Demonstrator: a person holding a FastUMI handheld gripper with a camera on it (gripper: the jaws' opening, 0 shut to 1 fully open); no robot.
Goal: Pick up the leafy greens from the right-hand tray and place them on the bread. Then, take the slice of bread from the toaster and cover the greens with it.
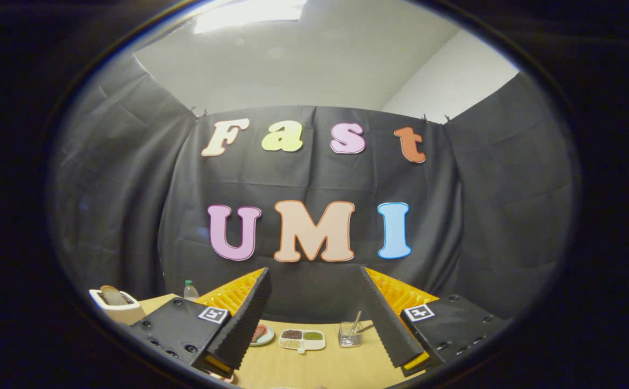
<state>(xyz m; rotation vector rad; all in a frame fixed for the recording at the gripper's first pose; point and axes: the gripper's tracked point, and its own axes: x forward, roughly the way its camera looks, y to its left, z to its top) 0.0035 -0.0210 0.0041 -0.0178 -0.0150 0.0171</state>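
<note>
My gripper (314, 278) is held high above the wooden table (320, 367), fingers wide apart with nothing between them. A white toaster (114, 306) stands at the table's far left, left of the left finger (241, 319), with a brown slice of bread (113, 295) sticking up out of its slot. Between the fingers, far below, a small plate (263, 335) with something reddish peeks out beside the left finger.
A white divided tray (302, 339) with dark, tan and green fillings lies between the fingers on the table. A clear glass (349, 334) with utensils stands next to the right finger (393, 324). A small bottle (190, 290) stands at the back left.
</note>
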